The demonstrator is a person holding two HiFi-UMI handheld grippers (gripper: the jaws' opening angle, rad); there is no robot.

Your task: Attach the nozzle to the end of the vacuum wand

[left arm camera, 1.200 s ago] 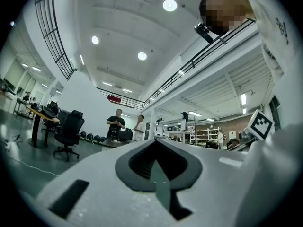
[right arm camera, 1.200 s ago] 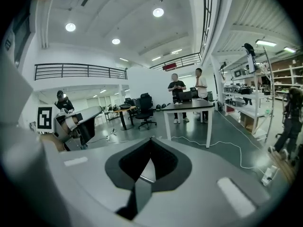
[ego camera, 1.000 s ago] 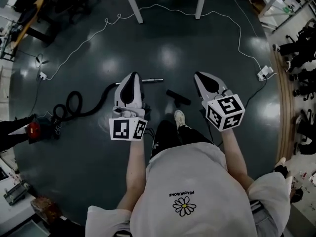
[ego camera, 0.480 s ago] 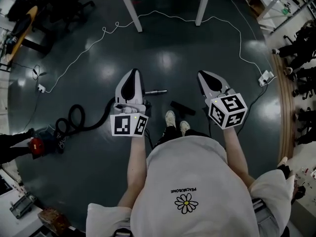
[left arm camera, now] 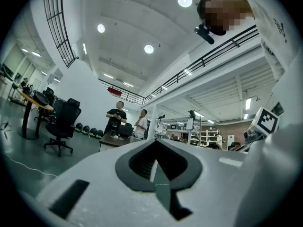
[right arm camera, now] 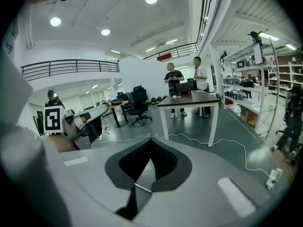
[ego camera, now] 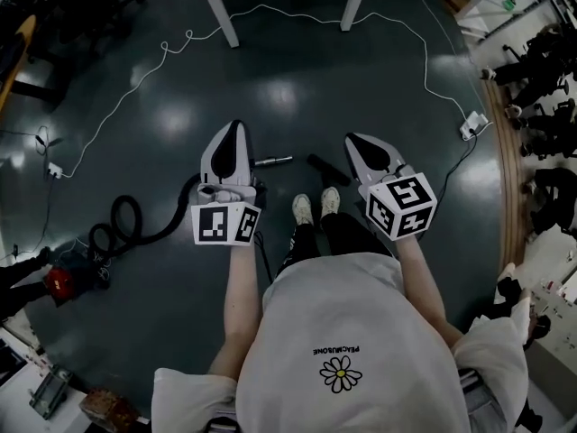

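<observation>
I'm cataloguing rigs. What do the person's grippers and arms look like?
The left gripper and right gripper are white shells tapering to a point, each with a black teardrop inset on top. The left cube and right cube bear black square markers on white. The person wears a pale short-sleeved T-shirt with a daisy print; forearms are bare.

"PEACEMINUSONE" printed upside down on white shirt [ego camera: 379,309], above daisy print [ego camera: 340,373]
</observation>
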